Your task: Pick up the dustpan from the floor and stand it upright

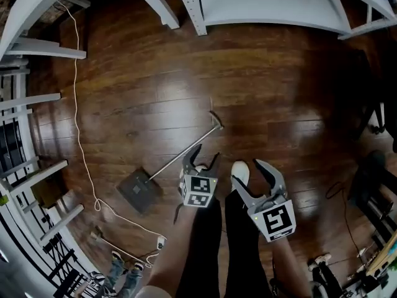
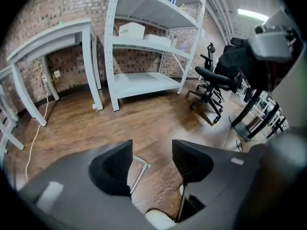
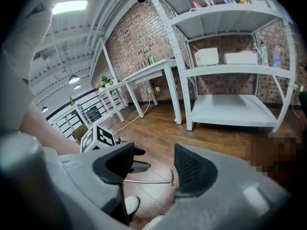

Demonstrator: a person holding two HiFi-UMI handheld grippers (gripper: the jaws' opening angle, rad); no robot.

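The dustpan lies flat on the wooden floor: a dark square pan [image 1: 138,190] with a long thin metal handle [image 1: 183,154] running up-right to a bent end [image 1: 217,120]. My left gripper [image 1: 206,155] hangs just above the handle's middle, jaws open and empty; the left gripper view shows the handle end [image 2: 139,169] on the floor beyond the open jaws [image 2: 152,159]. My right gripper [image 1: 247,172] is to the right of the handle, over a white shoe [image 1: 240,166], jaws apart with nothing between them. In the right gripper view [image 3: 153,164] the handle [image 3: 144,180] lies beyond the jaws.
A white cable [image 1: 77,135] snakes down the floor at left to a power strip [image 1: 160,242]. White metal shelving [image 1: 267,5] stands ahead, white tables [image 1: 37,48] at the left. An office chair [image 2: 211,78] and dark stands [image 1: 372,185] are at the right.
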